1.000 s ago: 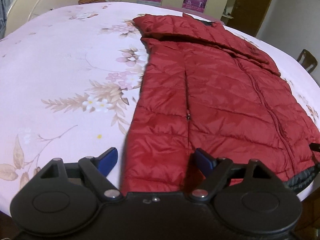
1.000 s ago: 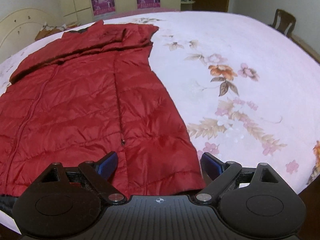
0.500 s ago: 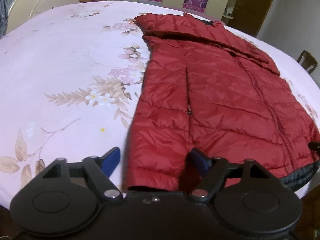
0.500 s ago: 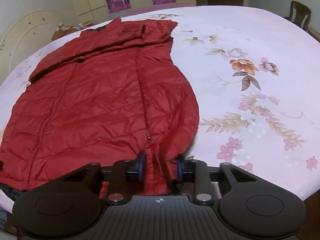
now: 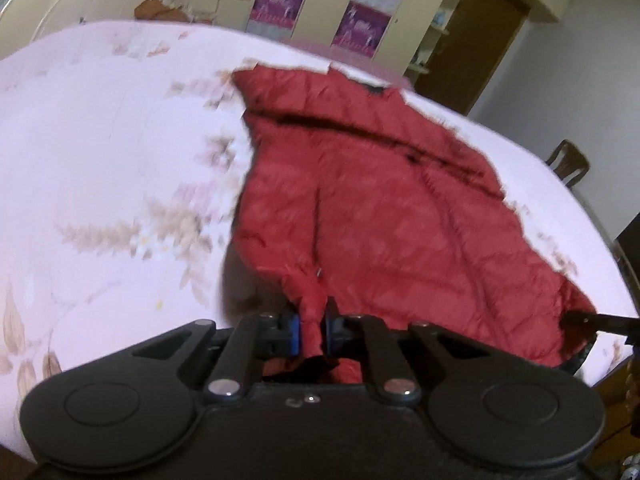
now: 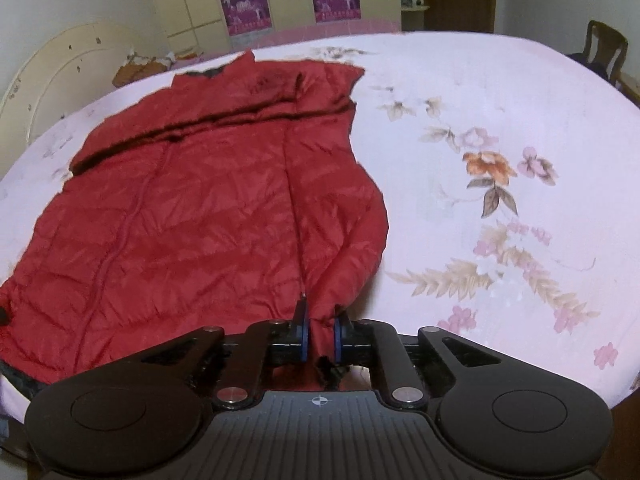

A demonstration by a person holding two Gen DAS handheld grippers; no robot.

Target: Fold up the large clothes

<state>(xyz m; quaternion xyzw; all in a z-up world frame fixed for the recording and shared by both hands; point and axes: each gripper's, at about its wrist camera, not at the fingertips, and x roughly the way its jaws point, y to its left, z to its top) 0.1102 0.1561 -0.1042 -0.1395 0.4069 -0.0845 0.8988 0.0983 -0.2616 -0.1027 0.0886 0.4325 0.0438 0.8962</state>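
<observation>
A red quilted down jacket [image 5: 380,216] lies spread on a bed with a pink floral sheet [image 5: 100,152], collar far, hem near. My left gripper [image 5: 313,330] is shut on a bunched piece of the hem at the jacket's left corner and has it lifted off the sheet. In the right wrist view the jacket [image 6: 208,216] fills the left half, and my right gripper [image 6: 320,338] is shut on the hem at its right corner, next to a zipper line. The left wrist view is blurred by motion.
A cream headboard [image 6: 52,76] stands at the far left of the bed. Cupboards with purple posters [image 6: 244,8] line the back wall. A wooden chair [image 6: 604,52] and a dark door [image 5: 476,40] are at the right. The sheet [image 6: 500,160] lies bare right of the jacket.
My left gripper went from open around the hem to shut on it and lifted it. My right gripper shut earlier and has raised its corner, bunching the jacket's near edge.
</observation>
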